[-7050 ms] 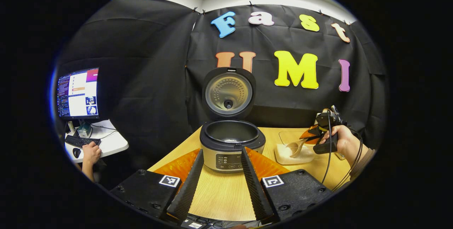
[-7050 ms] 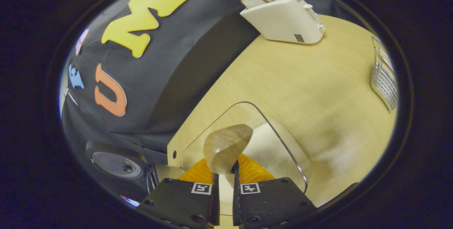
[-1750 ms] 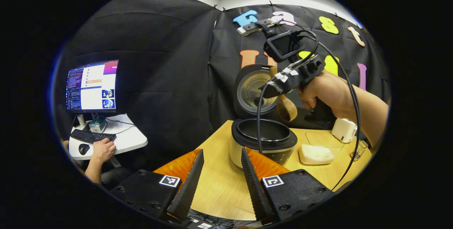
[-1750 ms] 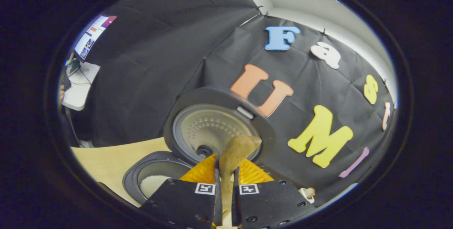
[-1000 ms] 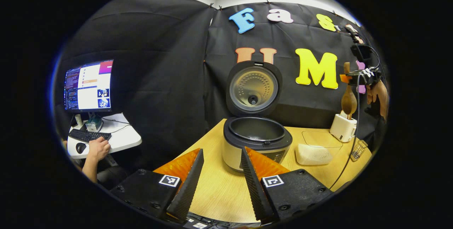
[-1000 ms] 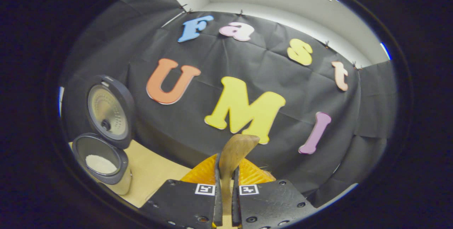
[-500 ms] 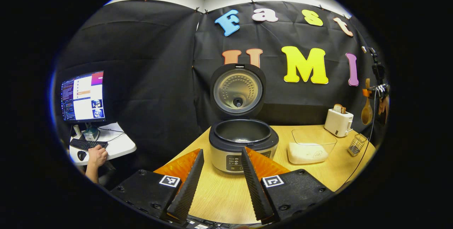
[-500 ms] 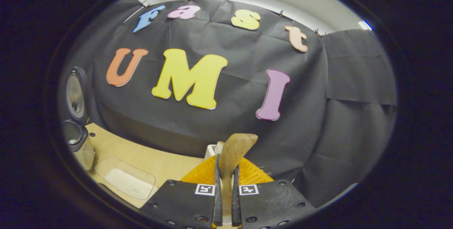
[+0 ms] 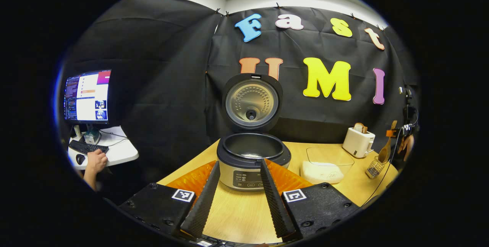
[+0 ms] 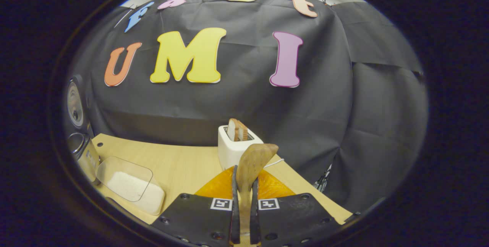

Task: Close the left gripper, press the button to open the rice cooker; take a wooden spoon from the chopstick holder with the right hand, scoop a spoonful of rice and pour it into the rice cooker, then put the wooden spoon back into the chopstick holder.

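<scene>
The last step of the task is judged to be in hand: the return of the wooden spoon (image 10: pixel 252 163) to the chopstick holder (image 9: pixel 374 167). The rice cooker (image 9: pixel 252 159) is shown with its lid raised, and a little rice is visible in its pot, so the opening and the pouring are taken as done.

In the right gripper view, the right gripper (image 10: pixel 243 209) is seen clenched on the spoon's handle, both fingers pressed against it, with the bowl projecting forward past the fingertips. In the left gripper view, that same gripper is seen far off at the right edge, where the spoon hangs bowl-down with its tip at the holder's mouth; whether it has entered cannot be told.

The next move is judged to call for a straight descent into the wire holder, then a release of the handle.

The left gripper (image 9: pixel 237 197) is shown with its fingers parted and nothing between them, above the worktop (image 9: pixel 237 216) in front of the cooker. The rice container (image 9: pixel 328 165) stands between cooker and holder, with a toaster (image 9: pixel 358 142) behind.
</scene>
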